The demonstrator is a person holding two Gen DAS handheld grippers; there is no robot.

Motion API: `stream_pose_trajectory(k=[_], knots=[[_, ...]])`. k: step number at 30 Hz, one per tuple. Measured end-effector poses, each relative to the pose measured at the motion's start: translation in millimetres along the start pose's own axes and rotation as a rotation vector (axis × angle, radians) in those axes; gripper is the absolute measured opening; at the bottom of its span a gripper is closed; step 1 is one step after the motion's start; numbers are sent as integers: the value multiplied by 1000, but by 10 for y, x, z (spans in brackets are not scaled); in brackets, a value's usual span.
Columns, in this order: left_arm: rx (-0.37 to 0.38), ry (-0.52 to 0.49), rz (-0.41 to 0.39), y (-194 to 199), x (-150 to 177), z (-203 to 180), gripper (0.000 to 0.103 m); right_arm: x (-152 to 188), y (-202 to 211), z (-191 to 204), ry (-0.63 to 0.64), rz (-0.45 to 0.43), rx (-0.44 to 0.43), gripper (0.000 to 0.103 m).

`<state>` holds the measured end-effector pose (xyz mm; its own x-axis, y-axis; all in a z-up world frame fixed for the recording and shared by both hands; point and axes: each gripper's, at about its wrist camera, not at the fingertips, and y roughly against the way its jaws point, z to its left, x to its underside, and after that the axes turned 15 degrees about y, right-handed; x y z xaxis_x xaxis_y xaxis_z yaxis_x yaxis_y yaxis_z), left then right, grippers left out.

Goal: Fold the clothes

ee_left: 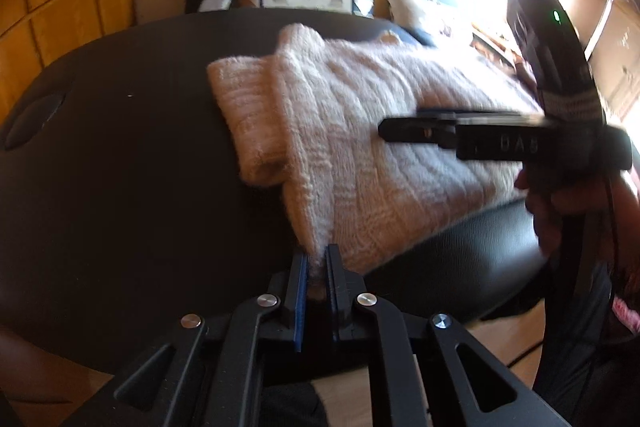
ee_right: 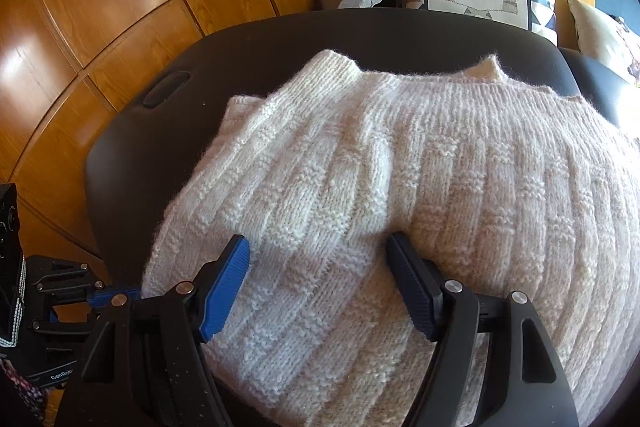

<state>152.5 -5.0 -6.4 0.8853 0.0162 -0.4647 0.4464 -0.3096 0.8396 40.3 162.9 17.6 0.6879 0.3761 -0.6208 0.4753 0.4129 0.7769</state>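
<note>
A cream knit sweater (ee_right: pixel 400 187) lies partly folded on a black counter (ee_right: pixel 128 155). The left gripper (ee_left: pixel 317 259) pinches its near corner to lift a fold; the right gripper (ee_right: pixel 320 267) hovers above with jaws spread, ready to grasp

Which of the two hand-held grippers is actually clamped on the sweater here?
The left hand-held gripper: it pinches the near edge of the cream sweater. The right hand-held gripper stands open over the knit.

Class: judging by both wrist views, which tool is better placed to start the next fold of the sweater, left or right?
Probably left. The left tool is shut on the sweater's near corner, ready to lift it. The right tool is open above the knit, gripping nothing.
</note>
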Motion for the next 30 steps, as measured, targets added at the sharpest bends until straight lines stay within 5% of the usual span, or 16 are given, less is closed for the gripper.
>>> stream_pose_trajectory(k=[5,8,11,14,16,18,24,30], knots=[[18,53,-82,184,-84,56,8,-9,80,6,-18,-32,-14,77],[65,179,-201,340,-201,119,9,-64,267,-28,-72,-131,-35,63],[140,280,-252,311,-328,133,11,-233,290,-3,-34,-134,-10,61],[102,248,-222,78,-441,-16,11,-404,208,-5,9,-94,33,45],[26,219,-210,-63,-448,-109,11,-493,120,-31,32,-59,58,25],[-28,212,-206,-176,-416,-156,11,-543,31,-28,53,-34,59,24],[-9,230,-232,-267,-270,-98,11,-643,-300,-5,76,69,55,24],[-17,234,-268,-331,-185,-108,11,-815,-452,68,124,76,22,24]])
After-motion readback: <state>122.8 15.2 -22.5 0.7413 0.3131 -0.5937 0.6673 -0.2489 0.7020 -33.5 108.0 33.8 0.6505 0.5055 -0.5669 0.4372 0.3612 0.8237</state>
